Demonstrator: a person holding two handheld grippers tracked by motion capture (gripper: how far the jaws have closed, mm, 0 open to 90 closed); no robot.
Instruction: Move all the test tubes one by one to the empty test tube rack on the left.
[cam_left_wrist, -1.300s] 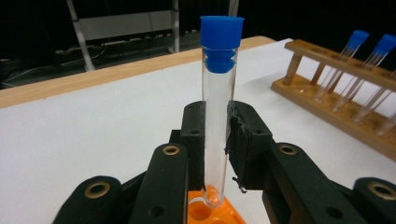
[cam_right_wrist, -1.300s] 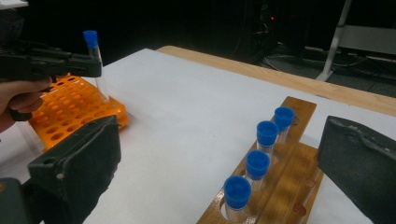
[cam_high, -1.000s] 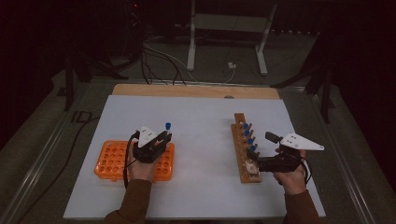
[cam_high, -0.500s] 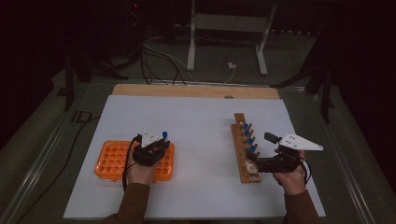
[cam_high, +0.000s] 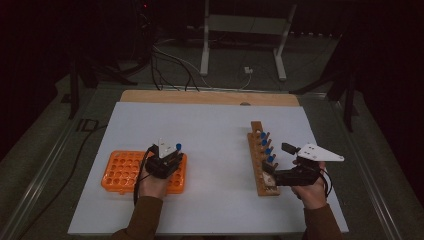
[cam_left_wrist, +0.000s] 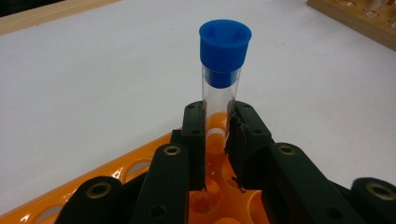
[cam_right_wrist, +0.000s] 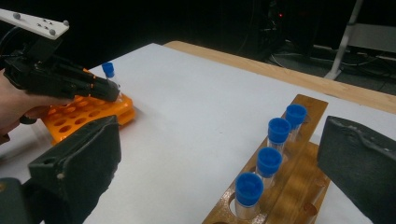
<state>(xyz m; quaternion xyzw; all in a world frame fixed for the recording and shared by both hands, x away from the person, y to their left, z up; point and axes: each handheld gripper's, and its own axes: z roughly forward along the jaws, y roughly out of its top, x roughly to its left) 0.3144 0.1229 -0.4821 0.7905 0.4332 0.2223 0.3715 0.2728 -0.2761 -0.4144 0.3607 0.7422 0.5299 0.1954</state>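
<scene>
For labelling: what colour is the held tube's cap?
Blue, clearest in the left gripper view: cap.

Room: kept dark, lit only over the table | Table (cam_high: 210, 125): covered in white, a wooden strip (cam_high: 200, 97) exposed at the far edge | Floor (cam_high: 320, 65): grey, crossed by loose cables (cam_high: 175, 62) | Behind: a white metal stand (cam_high: 242, 30) is seen.

Upright blue-capped tube (cam_left_wrist: 221, 84) over orange rack (cam_left_wrist: 224, 205)

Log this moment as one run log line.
left tongs: shut on blue-capped tube | over orange rack | right tongs: open by wooden rack
</scene>
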